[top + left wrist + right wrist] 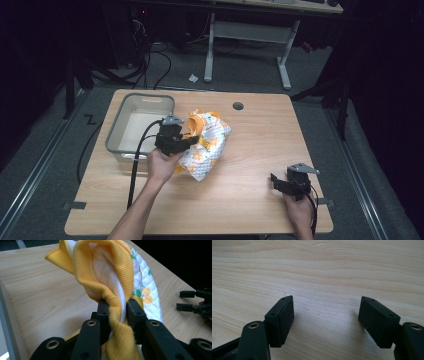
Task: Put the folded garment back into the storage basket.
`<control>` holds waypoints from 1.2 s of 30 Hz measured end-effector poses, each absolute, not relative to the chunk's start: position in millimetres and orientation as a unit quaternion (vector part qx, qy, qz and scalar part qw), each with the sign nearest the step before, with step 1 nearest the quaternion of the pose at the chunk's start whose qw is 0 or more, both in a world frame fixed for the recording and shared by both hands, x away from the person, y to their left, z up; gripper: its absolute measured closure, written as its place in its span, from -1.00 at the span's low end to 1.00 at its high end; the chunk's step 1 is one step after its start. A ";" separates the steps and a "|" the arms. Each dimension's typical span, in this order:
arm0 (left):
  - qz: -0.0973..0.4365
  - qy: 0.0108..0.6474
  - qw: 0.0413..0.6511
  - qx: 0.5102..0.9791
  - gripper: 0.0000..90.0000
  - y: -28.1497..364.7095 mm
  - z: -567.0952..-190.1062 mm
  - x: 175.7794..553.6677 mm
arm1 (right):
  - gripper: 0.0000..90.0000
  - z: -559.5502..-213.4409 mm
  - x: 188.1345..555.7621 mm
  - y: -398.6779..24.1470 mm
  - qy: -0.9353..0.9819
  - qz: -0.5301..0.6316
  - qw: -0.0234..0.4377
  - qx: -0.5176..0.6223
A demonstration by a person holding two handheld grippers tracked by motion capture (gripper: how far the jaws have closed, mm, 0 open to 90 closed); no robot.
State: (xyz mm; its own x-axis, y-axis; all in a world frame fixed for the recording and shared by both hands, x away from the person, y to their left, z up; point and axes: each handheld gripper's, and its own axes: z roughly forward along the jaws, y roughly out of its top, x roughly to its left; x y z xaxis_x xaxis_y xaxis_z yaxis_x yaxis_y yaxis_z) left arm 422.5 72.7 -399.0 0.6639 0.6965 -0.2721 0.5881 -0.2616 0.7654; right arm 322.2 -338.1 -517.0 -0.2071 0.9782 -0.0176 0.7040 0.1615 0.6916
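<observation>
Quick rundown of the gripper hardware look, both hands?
Both the left gripper and the right gripper are matte black, two-jaw, with flat rectangular pads, brass-coloured pivot rivets, a grey three-cornered top plate and a trailing black cable. The forearms are bare, with no sleeves in frame.

Quilted white garment point(207, 145) – orange trim, flower print – bunched, lifted beside grey bin point(116, 131)

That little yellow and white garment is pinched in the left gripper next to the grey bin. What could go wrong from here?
The left gripper pinches only the ribbed yellow edge of the garment, so the fabric might slip out as it is lifted. Most of the garment hangs loose and could snag on the rim of the grey bin or drape over it instead of dropping in. The right gripper rests open, apart from it, and gives no support.
</observation>
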 end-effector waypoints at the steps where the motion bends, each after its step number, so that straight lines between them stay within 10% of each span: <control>1: 0.061 0.406 0.454 0.791 0.67 74.7 -398.1 422.3 | -0.35 -517.0 322.2 -338.1 0.723 0.284 0.241 0.582; 36: 0.096 0.452 0.474 0.750 0.67 143.6 -374.1 426.2 | -0.35 -517.0 322.3 -338.0 0.722 0.284 0.241 0.583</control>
State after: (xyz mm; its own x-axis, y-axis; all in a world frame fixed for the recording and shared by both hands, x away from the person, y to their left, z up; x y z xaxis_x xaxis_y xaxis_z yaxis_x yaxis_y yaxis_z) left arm 426.2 143.6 -374.1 0.5734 0.7686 -0.2837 0.5859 -0.1427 0.7977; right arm 322.3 -338.0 -517.0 -0.2033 0.9790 -0.0169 0.7054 0.1584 0.6909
